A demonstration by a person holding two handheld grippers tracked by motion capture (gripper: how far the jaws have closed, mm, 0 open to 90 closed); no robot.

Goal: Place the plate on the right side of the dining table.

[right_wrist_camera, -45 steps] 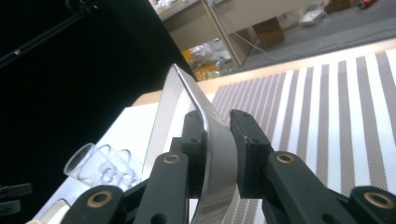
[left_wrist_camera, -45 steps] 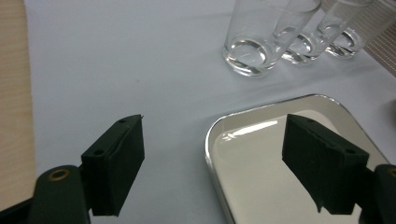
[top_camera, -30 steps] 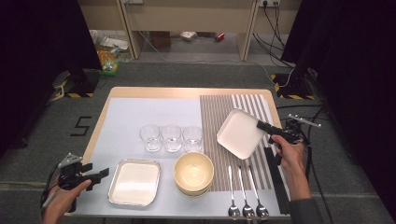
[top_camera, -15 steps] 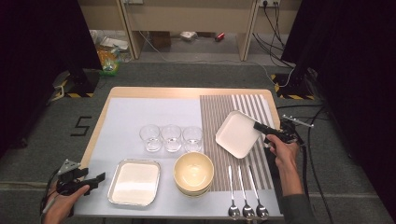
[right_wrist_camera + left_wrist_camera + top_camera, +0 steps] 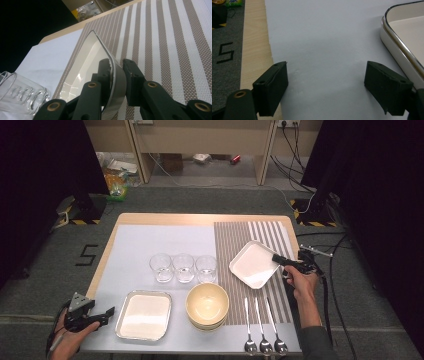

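A white square plate (image 5: 252,264) with a metal rim hangs tilted just above the striped mat (image 5: 239,234). My right gripper (image 5: 276,258) is shut on its right edge. In the right gripper view the jaws (image 5: 117,65) pinch the plate's rim (image 5: 85,62) from both sides. My left gripper (image 5: 106,314) is at the table's front left corner, open with nothing in it. The left gripper view has its wide-apart jaws (image 5: 325,75) over the pale blue mat (image 5: 324,37). A white tray (image 5: 402,37) lies just to their right.
The white tray (image 5: 145,315) sits at the front left, with a stack of cream bowls (image 5: 207,305) beside it. Three clear glasses (image 5: 183,267) stand in a row mid-table. Three spoons (image 5: 262,330) lie on the striped mat's front edge. One glass (image 5: 22,92) is close to the plate.
The right gripper has sunk a little with the plate and carried it slightly left. The left hand has drawn back a touch toward the front edge.
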